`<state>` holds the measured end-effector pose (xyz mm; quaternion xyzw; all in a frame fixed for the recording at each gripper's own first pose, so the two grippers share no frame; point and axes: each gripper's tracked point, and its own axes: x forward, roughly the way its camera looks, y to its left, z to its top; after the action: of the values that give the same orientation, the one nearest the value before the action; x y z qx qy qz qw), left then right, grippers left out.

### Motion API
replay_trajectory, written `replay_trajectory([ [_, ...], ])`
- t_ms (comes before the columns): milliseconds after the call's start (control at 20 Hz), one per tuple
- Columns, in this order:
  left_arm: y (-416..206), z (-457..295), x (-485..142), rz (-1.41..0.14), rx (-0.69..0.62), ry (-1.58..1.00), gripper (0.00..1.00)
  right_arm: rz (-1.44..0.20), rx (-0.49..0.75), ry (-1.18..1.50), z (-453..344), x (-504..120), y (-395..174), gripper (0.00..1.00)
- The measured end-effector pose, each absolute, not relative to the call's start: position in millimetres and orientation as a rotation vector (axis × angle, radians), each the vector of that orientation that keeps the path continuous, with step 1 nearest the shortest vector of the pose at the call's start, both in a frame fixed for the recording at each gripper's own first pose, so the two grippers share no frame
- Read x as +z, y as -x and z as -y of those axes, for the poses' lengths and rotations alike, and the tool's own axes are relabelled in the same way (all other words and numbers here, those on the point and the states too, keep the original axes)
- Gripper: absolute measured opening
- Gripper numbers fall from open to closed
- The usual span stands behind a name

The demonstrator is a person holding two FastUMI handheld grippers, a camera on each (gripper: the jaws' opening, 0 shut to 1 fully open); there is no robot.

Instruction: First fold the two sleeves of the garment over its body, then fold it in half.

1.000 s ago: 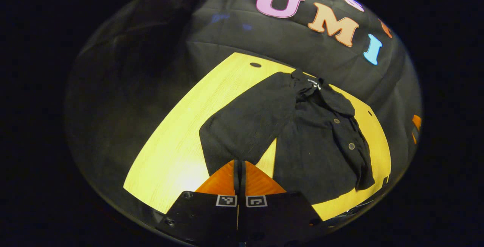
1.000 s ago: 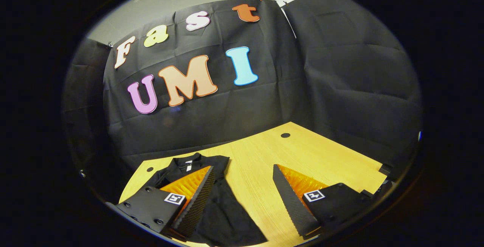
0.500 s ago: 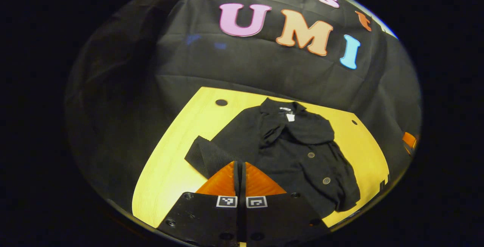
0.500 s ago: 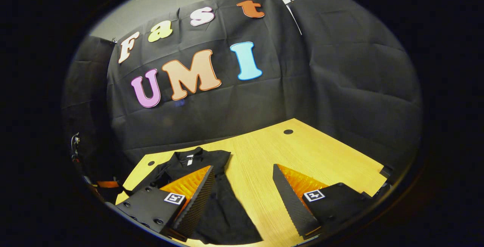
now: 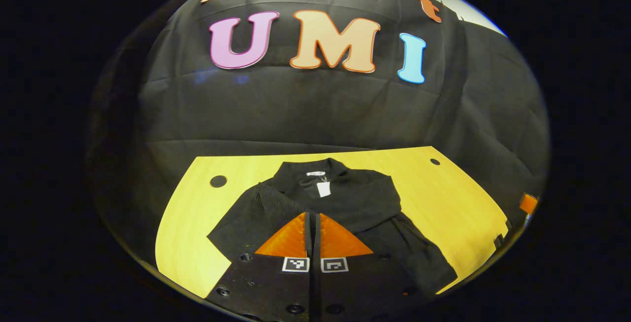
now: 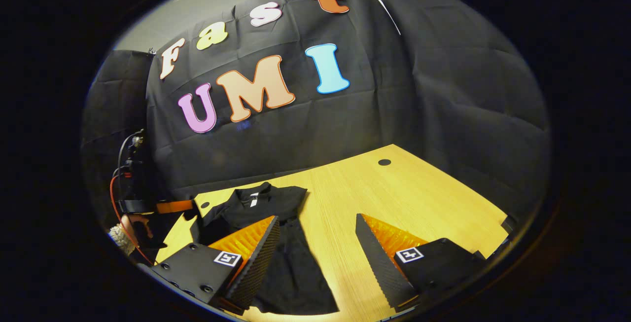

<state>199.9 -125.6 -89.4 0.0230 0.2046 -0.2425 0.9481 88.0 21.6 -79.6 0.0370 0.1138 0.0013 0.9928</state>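
A black buttoned garment (image 5: 355,198) lies collar-away on the yellow wooden table (image 5: 443,198), with a white tag (image 5: 323,189) at its neck. One sleeve is folded across the chest. My left gripper (image 5: 313,213) is shut on the other sleeve (image 5: 261,208), which it holds over the garment's body. In the right gripper view the garment (image 6: 276,203) lies at the left behind one finger. My right gripper (image 6: 318,223) stands open above the table (image 6: 394,194) beside the garment, with nothing between its fingers. At the far left of that view, a hand holds the left gripper (image 6: 148,208).
The table has round cable holes (image 5: 218,181) (image 6: 384,162) near its far corners. The black cloth wall stands close behind the table's far edge. Bare tabletop stretches to the right of the garment in the right gripper view.
My left gripper has swung the sleeve from out at the side inward over the body, and now faces the collar straight on. The right gripper stayed open and barely shifted.
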Motion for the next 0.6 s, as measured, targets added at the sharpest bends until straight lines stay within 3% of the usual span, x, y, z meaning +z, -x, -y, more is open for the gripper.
replay_trajectory([
  [150,-212,172,-83,-0.398,-0.547,-0.097,0.00,-0.260,0.022,-0.085,-23,-86,-90,0.98],
  [200,-217,186,-81,-0.396,-0.562,-0.104,0.00,-0.274,0.030,-0.090,-25,-89,-92,0.93],
  [250,-221,200,-79,-0.393,-0.579,-0.104,0.00,-0.286,0.036,-0.093,-25,-91,-91,0.98],
  [600,-236,284,-90,-0.397,-0.663,-0.171,0.00,-0.321,0.054,-0.092,-15,-95,-85,0.98],
])
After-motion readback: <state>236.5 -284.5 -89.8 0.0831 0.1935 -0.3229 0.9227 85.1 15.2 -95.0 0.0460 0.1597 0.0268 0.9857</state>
